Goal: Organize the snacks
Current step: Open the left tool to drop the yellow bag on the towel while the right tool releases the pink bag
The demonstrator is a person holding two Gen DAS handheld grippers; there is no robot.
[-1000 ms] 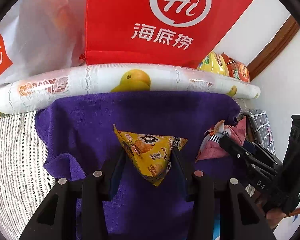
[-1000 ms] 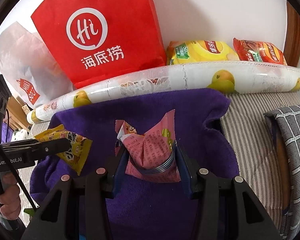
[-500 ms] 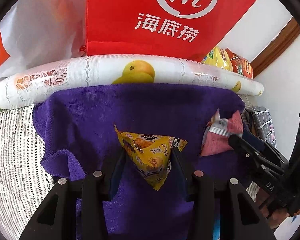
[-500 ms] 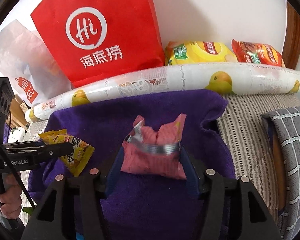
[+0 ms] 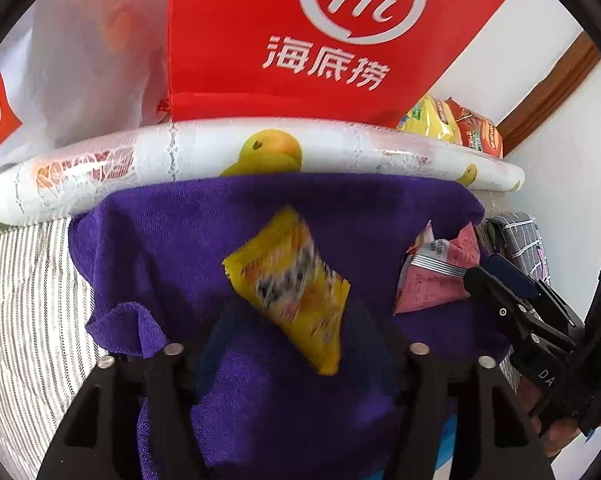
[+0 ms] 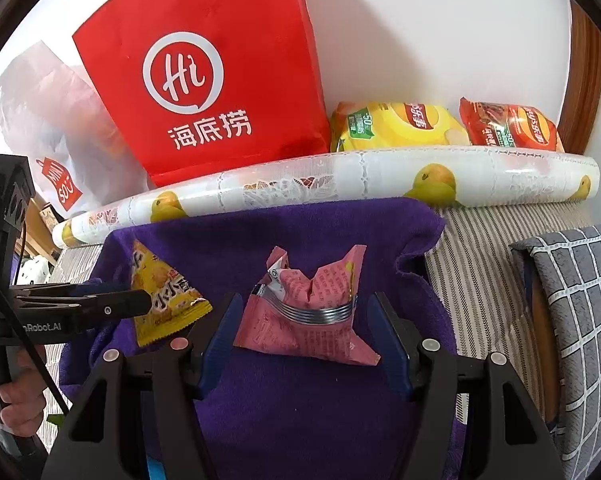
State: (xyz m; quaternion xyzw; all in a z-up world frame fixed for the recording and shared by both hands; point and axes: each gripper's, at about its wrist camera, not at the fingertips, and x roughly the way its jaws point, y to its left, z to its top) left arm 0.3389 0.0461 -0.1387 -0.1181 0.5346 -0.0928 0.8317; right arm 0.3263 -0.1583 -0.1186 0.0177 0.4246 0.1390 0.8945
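Observation:
A yellow snack packet (image 5: 292,292) lies motion-blurred on the purple towel (image 5: 220,220), just ahead of my left gripper (image 5: 292,328), whose jaws stand open around its near end. It also shows in the right wrist view (image 6: 164,300). A pink snack packet (image 6: 304,316) lies on the towel (image 6: 300,408) between the spread fingers of my right gripper (image 6: 304,332), which is open. The pink packet also shows in the left wrist view (image 5: 436,272).
A red paper bag (image 6: 216,72) and a white plastic bag (image 6: 52,128) stand behind a rolled fruit-print cloth (image 6: 340,184). Two chip bags, yellow (image 6: 396,124) and red (image 6: 508,124), lie at the back right. A grey checked cushion (image 6: 572,320) sits to the right.
Both grippers have opened and let go of their packets. The yellow packet has dropped and turned onto the towel; the pink one lies free between the right fingers.

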